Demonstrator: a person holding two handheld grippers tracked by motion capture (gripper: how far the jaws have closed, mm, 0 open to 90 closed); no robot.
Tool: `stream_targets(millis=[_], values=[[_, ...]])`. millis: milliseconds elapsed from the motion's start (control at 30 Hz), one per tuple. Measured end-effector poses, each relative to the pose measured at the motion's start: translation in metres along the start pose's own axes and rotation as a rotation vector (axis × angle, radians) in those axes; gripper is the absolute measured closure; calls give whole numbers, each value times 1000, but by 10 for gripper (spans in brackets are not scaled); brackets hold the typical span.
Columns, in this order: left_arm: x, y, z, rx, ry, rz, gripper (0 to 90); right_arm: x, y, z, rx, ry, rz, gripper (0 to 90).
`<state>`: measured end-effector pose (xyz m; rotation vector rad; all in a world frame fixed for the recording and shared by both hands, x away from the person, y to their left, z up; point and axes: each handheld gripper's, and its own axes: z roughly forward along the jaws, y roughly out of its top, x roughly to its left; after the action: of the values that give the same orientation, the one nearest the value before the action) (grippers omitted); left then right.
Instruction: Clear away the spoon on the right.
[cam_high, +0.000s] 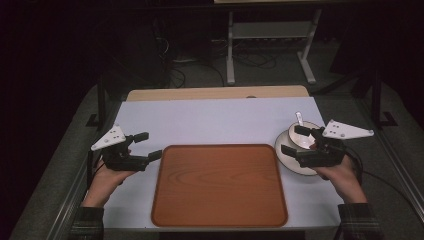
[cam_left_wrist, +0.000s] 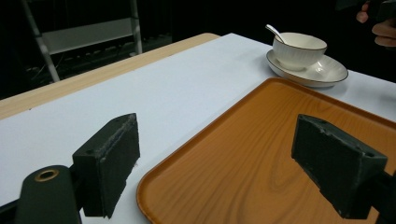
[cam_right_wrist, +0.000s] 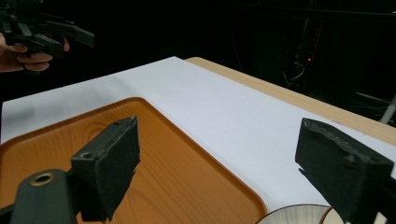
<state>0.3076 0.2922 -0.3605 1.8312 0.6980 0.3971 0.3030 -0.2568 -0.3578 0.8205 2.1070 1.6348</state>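
Note:
An empty orange wood-grain tray (cam_high: 219, 185) lies in the middle of the white table top (cam_high: 215, 120). To its right a white bowl (cam_high: 306, 141) with a spoon (cam_high: 299, 118) in it stands on a white saucer (cam_high: 286, 158). My right gripper (cam_high: 291, 140) hovers over the bowl and saucer, jaws wide apart and holding nothing. In the right gripper view its jaws (cam_right_wrist: 229, 170) frame the tray's corner (cam_right_wrist: 140, 154) and the saucer's rim (cam_right_wrist: 294, 214). Beside the tray's left edge my left gripper (cam_high: 151, 145) is open and empty, and its own view (cam_left_wrist: 224, 163) looks across the tray (cam_left_wrist: 261, 154) to the bowl (cam_left_wrist: 299, 49).
A strip of bare wood (cam_high: 215, 93) runs along the table's far edge. Behind it stands a metal frame (cam_high: 270, 35) on a dark floor with cables. The person's hands come in at the table's near corners.

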Motion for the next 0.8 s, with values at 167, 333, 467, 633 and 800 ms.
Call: stream_targets(millis=[167, 333, 467, 633, 800], values=[[1, -1, 1, 6, 1, -1, 148, -4, 0, -2, 32, -18, 30, 148], [2, -3, 1, 13, 2, -8, 149, -7, 4, -2, 98, -64, 46, 241], [2, -4, 1, 13, 2, -10, 150, -12, 5, -1, 121, -96, 55, 311], [2, -5, 1, 20, 3, -10, 150, -18, 6, 3, 148, -128, 65, 392], [2, -5, 0, 20, 7, -12, 151, -24, 7, 9, 174, -168, 54, 513]])
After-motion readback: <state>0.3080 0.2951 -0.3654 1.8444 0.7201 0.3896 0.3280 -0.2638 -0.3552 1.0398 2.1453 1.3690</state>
